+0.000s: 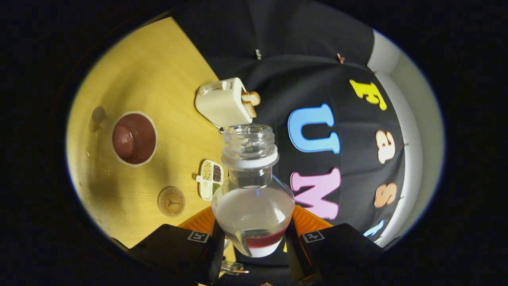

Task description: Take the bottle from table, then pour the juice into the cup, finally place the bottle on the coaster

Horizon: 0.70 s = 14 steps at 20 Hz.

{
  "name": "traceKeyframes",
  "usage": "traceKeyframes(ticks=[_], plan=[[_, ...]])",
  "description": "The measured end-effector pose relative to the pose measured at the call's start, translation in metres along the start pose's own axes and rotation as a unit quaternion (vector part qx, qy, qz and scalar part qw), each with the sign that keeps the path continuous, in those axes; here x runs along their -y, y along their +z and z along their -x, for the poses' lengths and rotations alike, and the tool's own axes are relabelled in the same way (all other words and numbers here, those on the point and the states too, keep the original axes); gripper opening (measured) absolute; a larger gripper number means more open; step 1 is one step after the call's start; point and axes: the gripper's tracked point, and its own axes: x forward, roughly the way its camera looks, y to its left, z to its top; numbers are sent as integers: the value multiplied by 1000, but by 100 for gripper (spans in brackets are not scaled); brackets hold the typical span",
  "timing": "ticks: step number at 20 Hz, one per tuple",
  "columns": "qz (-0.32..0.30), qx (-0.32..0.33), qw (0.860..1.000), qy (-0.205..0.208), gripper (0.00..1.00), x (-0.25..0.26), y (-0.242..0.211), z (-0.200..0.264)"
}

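Glass, smooth and breakable, the bottle (253,198) is clamped at its round belly by the gripper (254,238); a firm hold there is judged safest.

I see the table (158,79) brightly and warmly lit from above, while the booth wall behind stays dim. The cup (134,138) carries a small glare spot on its liquid and casts a soft shadow on the wood beside it. The bottle (254,186), clamped in the jaws, is sharp, with faint highlights on its glass. Fisheye distortion bends the table edge, and the periphery darkens and softens.
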Motion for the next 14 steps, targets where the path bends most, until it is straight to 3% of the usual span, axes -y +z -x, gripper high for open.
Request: traceKeyframes(ticks=[3,6,9,14], plan=[[-106,-22,994,20,69,3,-11,-3],[-224,-38,973,45,69,-4,-20,-5],[-346,-40,935,70,69,-17,-22,-16],[-503,-27,859,96,69,-40,-28,-32]])
